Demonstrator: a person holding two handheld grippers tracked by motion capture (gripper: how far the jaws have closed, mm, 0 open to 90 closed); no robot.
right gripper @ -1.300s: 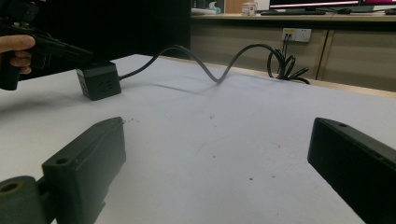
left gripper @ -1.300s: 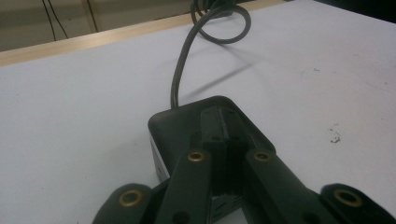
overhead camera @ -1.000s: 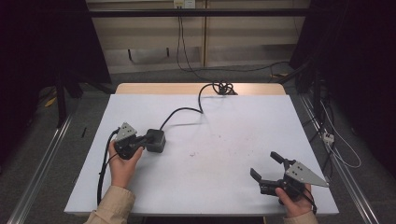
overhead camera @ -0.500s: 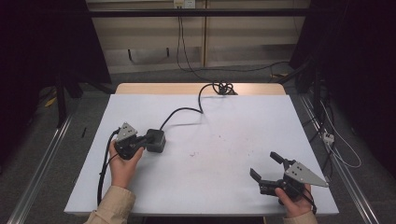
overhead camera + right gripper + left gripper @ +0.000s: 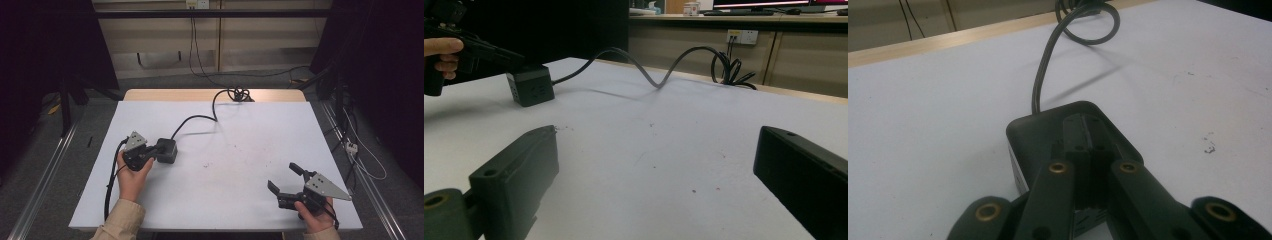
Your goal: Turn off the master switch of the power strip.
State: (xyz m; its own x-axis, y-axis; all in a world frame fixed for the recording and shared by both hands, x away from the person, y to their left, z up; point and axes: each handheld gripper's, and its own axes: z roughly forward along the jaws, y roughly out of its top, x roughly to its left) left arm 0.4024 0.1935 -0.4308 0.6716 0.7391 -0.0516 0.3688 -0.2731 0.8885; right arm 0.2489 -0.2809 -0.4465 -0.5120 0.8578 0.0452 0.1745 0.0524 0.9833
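Left gripper view shows my left gripper (image 5: pixel 1091 165) pressed together atop the black power cube (image 5: pixel 1068 145) on the counter (image 5: pixel 938 110); my right gripper (image 5: pixel 654 185), spread wide, would reach next.

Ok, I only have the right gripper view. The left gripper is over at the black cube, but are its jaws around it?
Observer: No. In the left gripper view, the left gripper has its jaws closed together. They lie over the top of the black cube, not around its sides.
Operator: And where does my right gripper sit on the table?
Observer: The high view puts the right gripper near the near right corner of the table. Its jaws are open and point across toward the cube's side.
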